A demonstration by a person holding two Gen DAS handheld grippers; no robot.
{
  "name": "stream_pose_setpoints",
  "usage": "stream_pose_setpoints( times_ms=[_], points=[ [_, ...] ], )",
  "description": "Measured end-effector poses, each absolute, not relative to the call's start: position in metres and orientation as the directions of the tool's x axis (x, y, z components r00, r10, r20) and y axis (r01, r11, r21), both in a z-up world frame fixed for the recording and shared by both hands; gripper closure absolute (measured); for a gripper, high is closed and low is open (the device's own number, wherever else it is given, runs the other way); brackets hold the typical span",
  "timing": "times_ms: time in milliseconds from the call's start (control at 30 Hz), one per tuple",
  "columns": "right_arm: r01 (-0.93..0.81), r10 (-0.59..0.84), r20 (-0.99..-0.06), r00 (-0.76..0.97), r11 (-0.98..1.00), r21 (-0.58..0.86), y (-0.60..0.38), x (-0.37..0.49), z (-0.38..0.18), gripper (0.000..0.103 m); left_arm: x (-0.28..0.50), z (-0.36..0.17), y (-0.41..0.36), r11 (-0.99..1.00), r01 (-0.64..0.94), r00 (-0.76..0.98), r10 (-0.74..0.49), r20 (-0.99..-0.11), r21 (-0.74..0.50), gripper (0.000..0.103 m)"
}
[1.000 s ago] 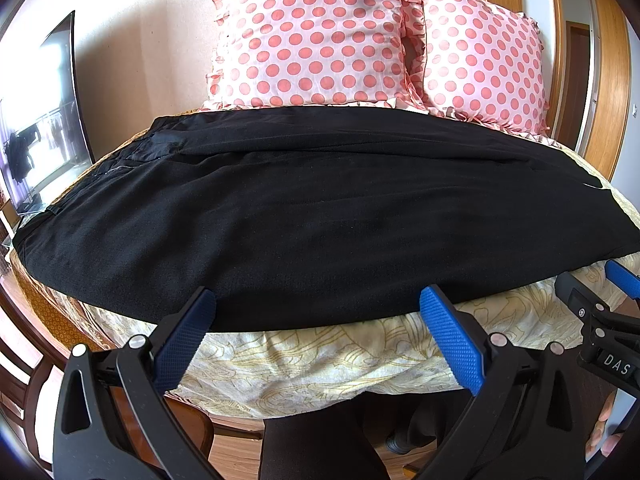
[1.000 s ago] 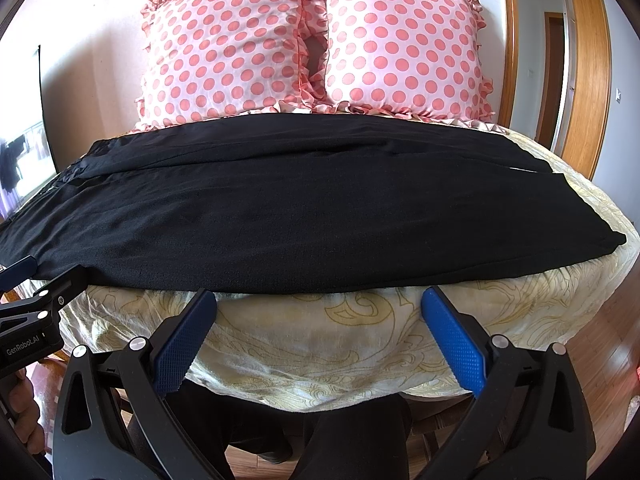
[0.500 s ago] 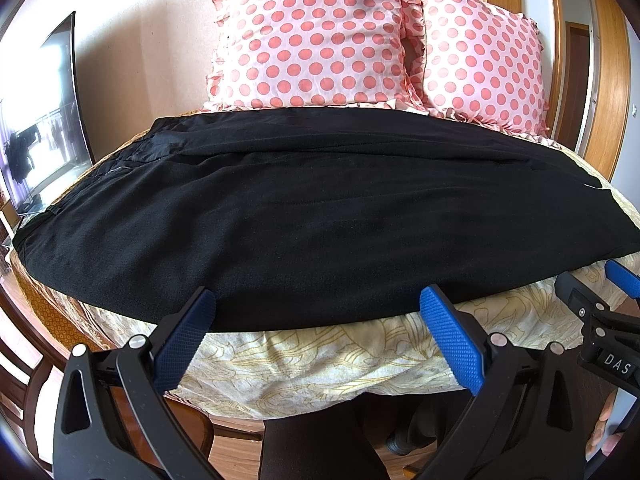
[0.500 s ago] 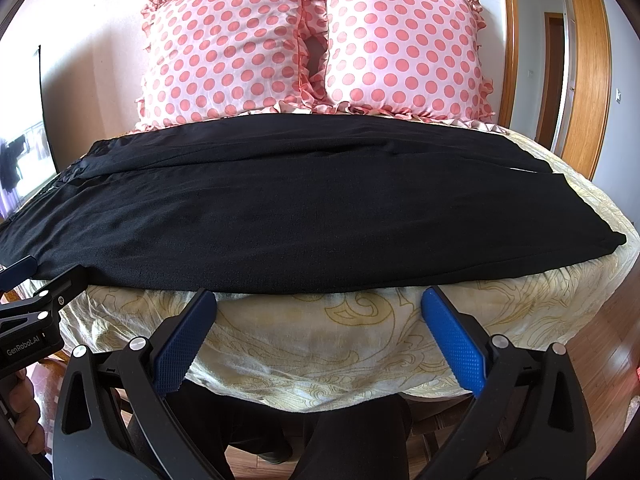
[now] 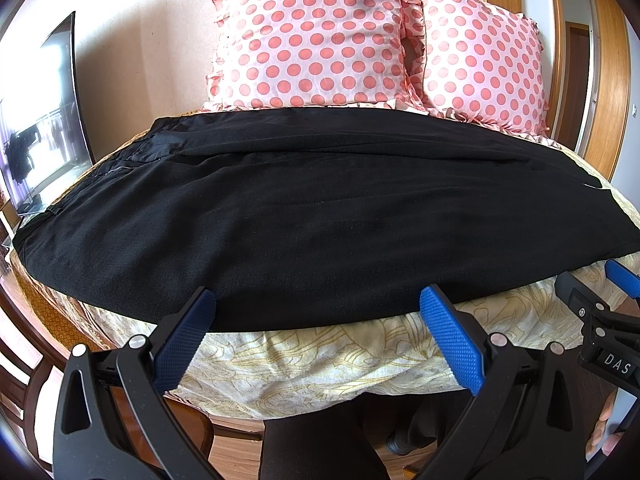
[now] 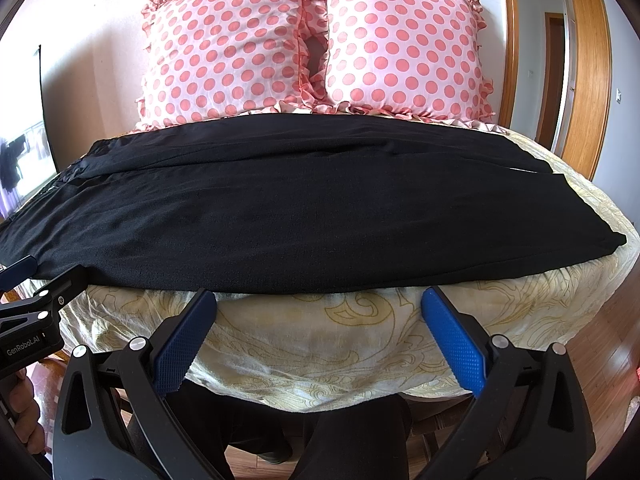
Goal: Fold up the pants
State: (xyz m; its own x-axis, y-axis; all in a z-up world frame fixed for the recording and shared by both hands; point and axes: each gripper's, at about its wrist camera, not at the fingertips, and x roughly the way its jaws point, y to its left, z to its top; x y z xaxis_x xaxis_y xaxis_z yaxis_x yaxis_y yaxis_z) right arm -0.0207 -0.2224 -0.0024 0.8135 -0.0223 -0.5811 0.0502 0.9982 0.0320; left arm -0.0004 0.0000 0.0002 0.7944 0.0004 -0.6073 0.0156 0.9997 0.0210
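Note:
Black pants point(image 5: 304, 208) lie flat across the bed, waistband at the left, leg hems at the right; they also show in the right wrist view point(image 6: 304, 208). My left gripper point(image 5: 316, 320) is open and empty, just in front of the pants' near edge. My right gripper point(image 6: 320, 316) is open and empty, over the bedspread just below that edge. Each gripper shows at the side of the other's view: the right one point(image 5: 600, 312) and the left one point(image 6: 36, 292).
Two pink polka-dot pillows point(image 6: 312, 44) lean against the wall behind the pants. A yellow patterned bedspread point(image 6: 340, 344) hangs over the bed's near edge. A screen point(image 5: 36, 120) stands at the left. A wooden door frame point(image 6: 580, 60) is at the right.

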Motion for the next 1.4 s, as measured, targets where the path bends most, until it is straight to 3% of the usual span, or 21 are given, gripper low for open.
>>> stream_pose_setpoints(
  times_ms=[667, 800, 900, 1100, 1233, 1400],
  points=[
    [0.019, -0.002, -0.578, 0.816, 1.000, 0.023, -0.223, -0.021, -0.002, 0.001, -0.001, 0.001, -0.002, 0.999, 0.024, 0.789, -0.005, -0.615, 0.023, 0.002],
    [-0.077, 0.100, -0.593, 0.799, 0.995, 0.064, -0.229, -0.027, 0.003, 0.001, 0.006, 0.005, 0.003, 0.998, 0.059, 0.762, -0.038, -0.646, 0.011, 0.002],
    [-0.124, 0.191, -0.536, 0.823, 0.980, 0.159, -0.261, -0.035, 0.028, 0.001, 0.005, 0.017, 0.010, 0.992, 0.117, 0.760, -0.117, -0.639, -0.042, 0.002],
    [0.064, -0.005, -0.497, 0.868, 0.993, 0.101, -0.331, 0.018, 0.091, 0.001, 0.031, 0.055, 0.019, 0.996, 0.085, 0.827, -0.086, -0.555, -0.028, 0.002],
    [0.220, -0.139, -0.551, 0.823, 0.972, 0.084, -0.385, 0.109, 0.101, 0.001, 0.080, 0.073, 0.015, 0.998, 0.016, 0.862, 0.016, -0.506, 0.058, 0.002],
    [0.407, -0.308, -0.638, 0.706, 0.913, 0.010, -0.446, 0.214, 0.089, 0.001, 0.137, 0.078, 0.017, 0.996, -0.034, 0.846, 0.071, -0.529, 0.080, 0.002]
  ],
)
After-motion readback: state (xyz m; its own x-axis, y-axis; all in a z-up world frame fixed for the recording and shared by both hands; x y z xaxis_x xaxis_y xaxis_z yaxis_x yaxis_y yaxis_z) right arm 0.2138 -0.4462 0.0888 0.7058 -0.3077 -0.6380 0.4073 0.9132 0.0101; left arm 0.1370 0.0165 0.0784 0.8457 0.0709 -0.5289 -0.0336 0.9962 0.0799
